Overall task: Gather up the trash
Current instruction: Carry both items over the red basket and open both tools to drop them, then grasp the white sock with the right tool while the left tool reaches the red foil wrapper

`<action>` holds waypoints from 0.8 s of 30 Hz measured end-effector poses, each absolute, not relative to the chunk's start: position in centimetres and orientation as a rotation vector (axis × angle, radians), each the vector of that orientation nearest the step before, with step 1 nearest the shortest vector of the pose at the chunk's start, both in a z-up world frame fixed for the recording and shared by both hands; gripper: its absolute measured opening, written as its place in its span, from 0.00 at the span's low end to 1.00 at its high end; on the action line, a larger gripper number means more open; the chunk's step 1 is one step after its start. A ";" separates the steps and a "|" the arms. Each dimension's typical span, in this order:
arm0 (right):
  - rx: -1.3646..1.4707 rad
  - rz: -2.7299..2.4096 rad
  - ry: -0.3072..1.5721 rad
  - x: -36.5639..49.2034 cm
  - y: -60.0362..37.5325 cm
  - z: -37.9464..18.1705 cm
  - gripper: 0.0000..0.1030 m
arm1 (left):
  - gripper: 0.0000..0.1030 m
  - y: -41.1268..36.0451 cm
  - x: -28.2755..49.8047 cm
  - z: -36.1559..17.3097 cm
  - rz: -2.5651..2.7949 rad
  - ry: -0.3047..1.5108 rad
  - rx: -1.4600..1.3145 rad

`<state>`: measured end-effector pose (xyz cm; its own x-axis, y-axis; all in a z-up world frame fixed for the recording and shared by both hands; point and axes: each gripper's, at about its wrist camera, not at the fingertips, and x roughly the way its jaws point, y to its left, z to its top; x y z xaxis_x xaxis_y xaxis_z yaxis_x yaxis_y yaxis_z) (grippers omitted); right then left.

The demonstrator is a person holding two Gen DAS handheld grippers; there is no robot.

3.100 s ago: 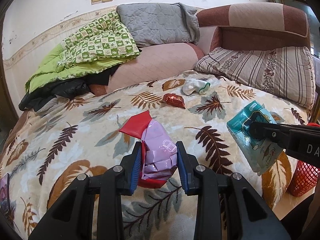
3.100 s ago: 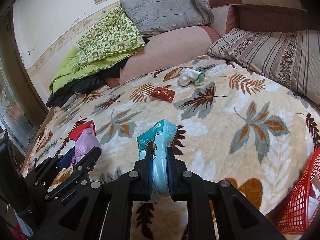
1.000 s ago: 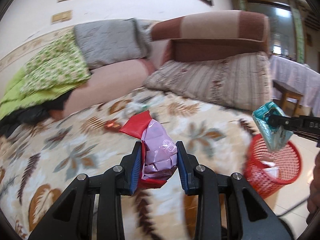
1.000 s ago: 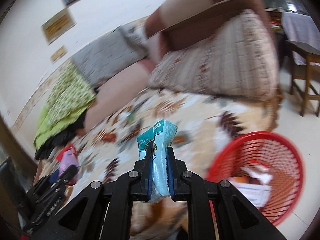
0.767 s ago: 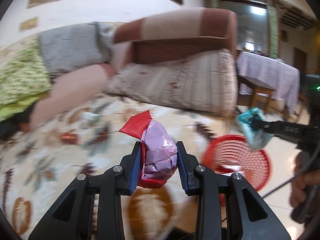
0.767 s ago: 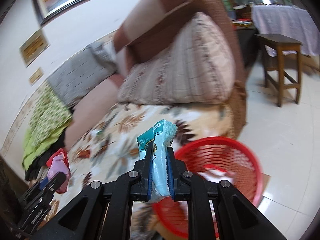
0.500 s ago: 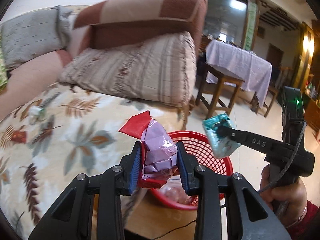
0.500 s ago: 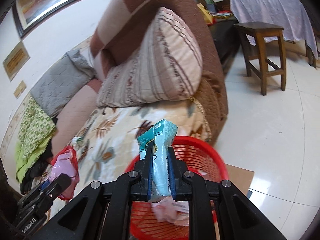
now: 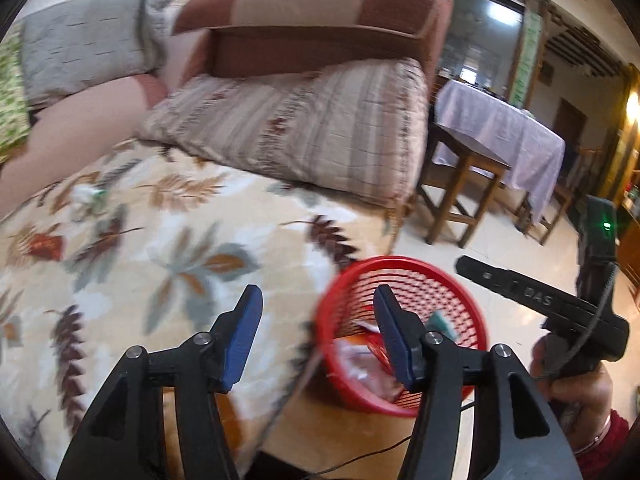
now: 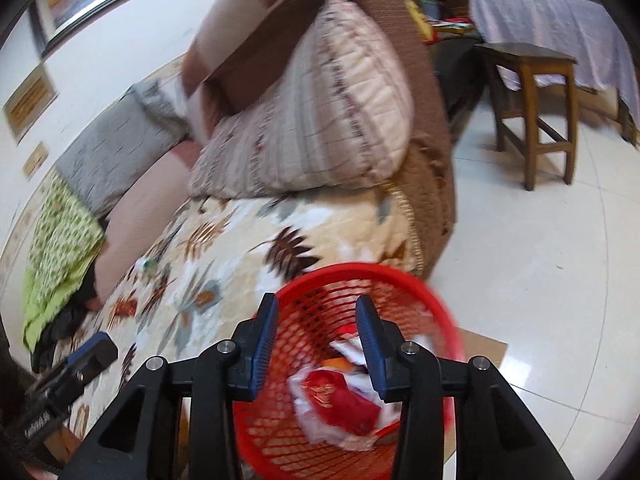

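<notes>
**Both tongs empty over the basket, two scraps left on the bed**

Nearest to us, our left tongs (image 9: 316, 330) stand wide apart with nothing between the blue pads, and our right tongs (image 10: 316, 334) are spread too, a little less widely, and equally bare. Directly under the right pair sits the red basket (image 10: 424, 280) on the floor, just beside the corner of the bed, with crumpled wrappers (image 10: 340, 404) lying in its bottom. From the left tongs the basket is a little ahead and to the right.

The move we judge comes next turns on what remains behind us on the bed: a small red wrapper (image 9: 42, 246) and, farther on, a white-and-green scrap (image 9: 86, 198), both blurred, both lying well apart from the basket and off to the left of the left tongs. Our left hand is the nearer one, so we would swing that way first. Their long axes we cannot tell through the blur.

The leaf-print blanket (image 9: 168, 240) is soft and loose, so a pinch may gather cloth. Beyond it lie a striped cushion (image 9: 304, 128), then a wooden stool (image 10: 532, 92) on pale tile.
</notes>
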<state>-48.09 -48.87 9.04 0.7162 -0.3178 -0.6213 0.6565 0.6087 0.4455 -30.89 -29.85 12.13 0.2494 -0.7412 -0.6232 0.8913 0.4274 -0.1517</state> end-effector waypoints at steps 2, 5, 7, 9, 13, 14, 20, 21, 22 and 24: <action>0.691 -0.563 0.533 -47.0 -47.7 9.4 0.42 | 0.57 -27.6 -29.5 12.3 -1.071 0.685 0.246; 0.667 -0.508 0.561 -44.9 -45.9 9.6 0.42 | 0.57 -24.6 -27.4 12.0 -0.987 0.699 0.234; 0.652 -0.473 0.581 -43.3 -44.6 9.7 0.42 | 0.57 -22.5 -26.0 11.7 -0.942 0.707 0.229; 0.619 -0.437 0.611 -41.6 -43.2 9.8 0.42 | 0.57 -20.1 -24.4 11.3 -0.878 0.707 0.230; 0.567 -0.329 0.676 -38.0 -40.5 9.8 0.42 | 0.58 -16.0 -20.3 10.4 -0.770 0.752 0.164; 0.552 -0.310 0.688 -37.2 -39.9 9.8 0.42 | 0.58 -15.2 -19.3 10.2 -0.744 0.764 0.142; 0.463 -0.176 0.752 -30.6 -37.3 11.0 0.42 | 0.58 -11.1 -13.4 9.7 -0.623 0.815 0.022; 0.452 -0.150 0.754 -28.8 -37.2 11.5 0.42 | 0.58 -10.5 -12.3 9.7 -0.604 0.812 0.009; 0.444 -0.135 0.756 -27.6 -37.1 11.8 0.43 | 0.58 -10.2 -11.7 9.7 -0.591 0.811 0.003; 0.425 -0.096 0.766 -24.2 -37.1 12.3 0.48 | 0.60 -9.9 -9.6 9.2 -0.554 0.824 -0.011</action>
<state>-24.20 -37.07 12.25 0.7210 0.0681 -0.6896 0.2369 0.9110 0.3376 -9.57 -9.91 9.18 0.5465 -0.4717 -0.6920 0.4635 0.8586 -0.2192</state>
